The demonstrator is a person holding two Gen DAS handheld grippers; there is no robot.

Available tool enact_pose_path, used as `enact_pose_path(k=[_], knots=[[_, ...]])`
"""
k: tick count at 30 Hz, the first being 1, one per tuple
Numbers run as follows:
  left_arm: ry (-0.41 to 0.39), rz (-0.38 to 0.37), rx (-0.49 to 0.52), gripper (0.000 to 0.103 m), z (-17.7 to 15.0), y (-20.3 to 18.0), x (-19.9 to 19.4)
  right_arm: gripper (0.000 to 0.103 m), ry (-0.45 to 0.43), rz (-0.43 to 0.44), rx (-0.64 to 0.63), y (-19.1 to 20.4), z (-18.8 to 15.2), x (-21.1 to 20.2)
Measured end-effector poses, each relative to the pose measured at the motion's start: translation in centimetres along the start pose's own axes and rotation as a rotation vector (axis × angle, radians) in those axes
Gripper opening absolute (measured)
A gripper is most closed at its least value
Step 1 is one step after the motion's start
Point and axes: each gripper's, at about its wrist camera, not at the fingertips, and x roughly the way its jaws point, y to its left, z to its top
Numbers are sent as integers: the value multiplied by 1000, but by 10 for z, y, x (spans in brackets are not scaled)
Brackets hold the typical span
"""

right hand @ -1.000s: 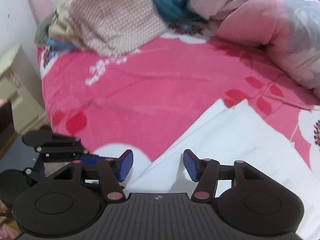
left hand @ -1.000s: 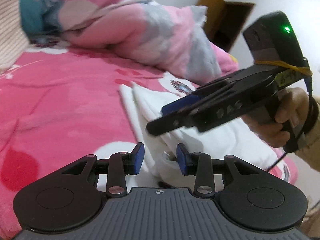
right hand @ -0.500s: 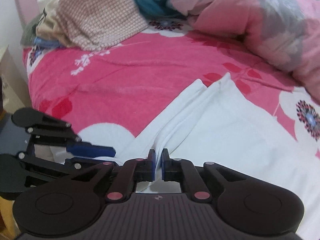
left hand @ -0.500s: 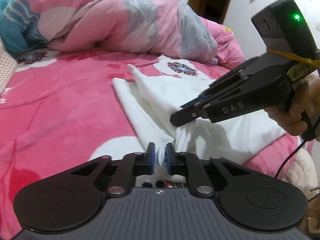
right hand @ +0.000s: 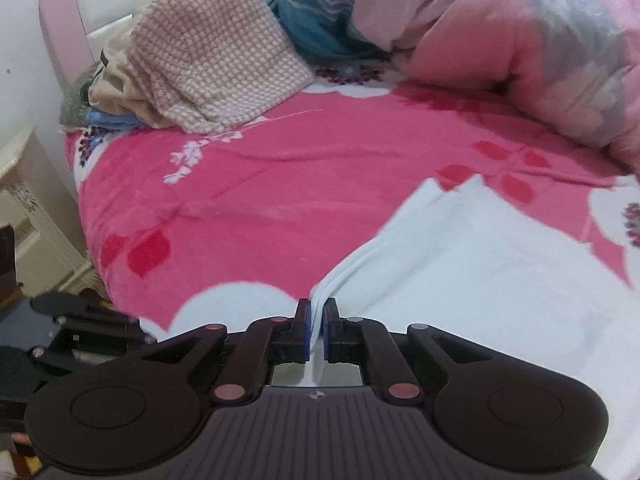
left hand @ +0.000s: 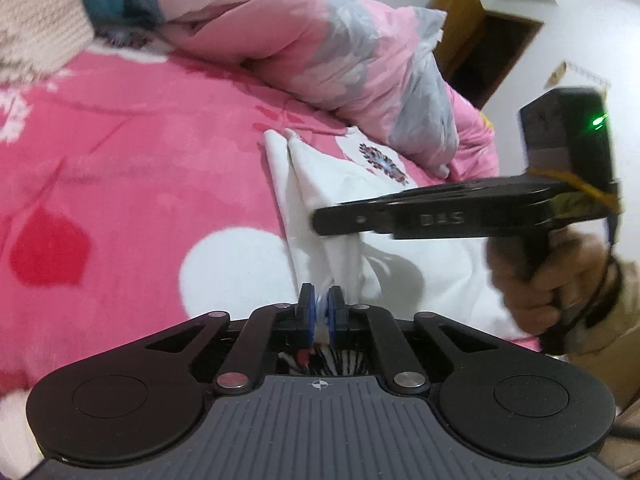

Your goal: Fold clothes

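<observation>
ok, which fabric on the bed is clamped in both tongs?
The plain white garment; the checked cloth and flowered quilt lie untouched farther back.

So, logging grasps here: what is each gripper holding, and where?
Both are shut on the white garment: left gripper and right gripper each pinch its bunched near edge.

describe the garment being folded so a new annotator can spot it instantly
On the pink floral bed sheet, look at the near edge, away from the rumpled duvet. The white garment lies there, its edge pinched in both tongs. It is the only plain white cloth.
</observation>
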Motion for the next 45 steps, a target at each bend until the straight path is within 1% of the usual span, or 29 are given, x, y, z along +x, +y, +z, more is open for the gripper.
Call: enact_pose_path(k=[2,4,5,7,9,10,11,12,13,15,16,17,18,19,20,23,25,26,28,30,32,34,36,38,41,43,45], knots=[[-12,-15,-51,7,0,7,-6,7,-11,29,11,-1,0,10],[-23,-30,-102,8,0,14,-12,11,-30,74,58,-9,0,16],[-29,-38,-128,8,0,17,-15,14,-43,111,103,-17,-1,15],[-42,-55,-178,9,0,23,-21,19,-82,210,243,-38,-5,7],[-65,-82,-183,11,2,21,-27,21,-131,297,373,-60,-8,-7],[-59,-79,-162,17,3,16,-25,22,-154,320,416,-69,-10,-15],[-54,-76,-140,28,4,11,-23,22,-178,332,450,-77,-13,-24],[-48,-74,-118,34,6,6,-21,22,-200,335,478,-85,-17,-35],[-42,-70,-94,41,7,0,-19,22,-219,334,502,-93,-20,-45],[-23,-35,-23,42,6,-12,-10,23,-253,323,536,-108,-31,-66],[-14,-17,1,41,6,-17,-5,23,-269,313,551,-116,-38,-77],[-14,-7,-5,39,5,-17,-2,23,-286,298,569,-124,-47,-89],[-13,2,-10,34,4,-17,1,23,-297,280,591,-131,-58,-99],[-12,8,-22,14,3,-16,4,23,-305,261,614,-135,-71,-108],[-8,-13,-81,4,4,-9,2,23,-312,242,638,-140,-83,-117],[-10,-57,-232,2,2,10,-8,24,-343,183,717,-157,-124,-143],[8,-25,-272,1,-1,19,-11,24,-364,147,773,-170,-151,-156],[31,-6,-287,1,-3,23,-9,24,-373,131,805,-176,-164,-160],[57,28,-288,1,-6,26,-4,24,-389,104,878,-189,-189,-165],[73,46,-293,2,-6,29,-2,24,-410,94,915,-196,-204,-171],[81,86,-257,0,-2,25,-4,24,-432,89,943,-201,-218,-176],[98,171,-188,0,0,22,-6,24,-451,79,960,-205,-230,-182],[113,187,-191,0,2,22,-10,24,-458,59,950,-207,-236,-186],[92,233,-170,1,5,15,-20,24,-459,36,943,-208,-243,-190],[19,293,-82,1,15,-7,-35,24,-469,21,938,-209,-255,-196],[-24,274,-22,2,22,-27,-38,24,-474,14,940,-210,-265,-200],[-55,229,57,3,26,-51,-32,24,-463,2,954,-209,-276,-201]])
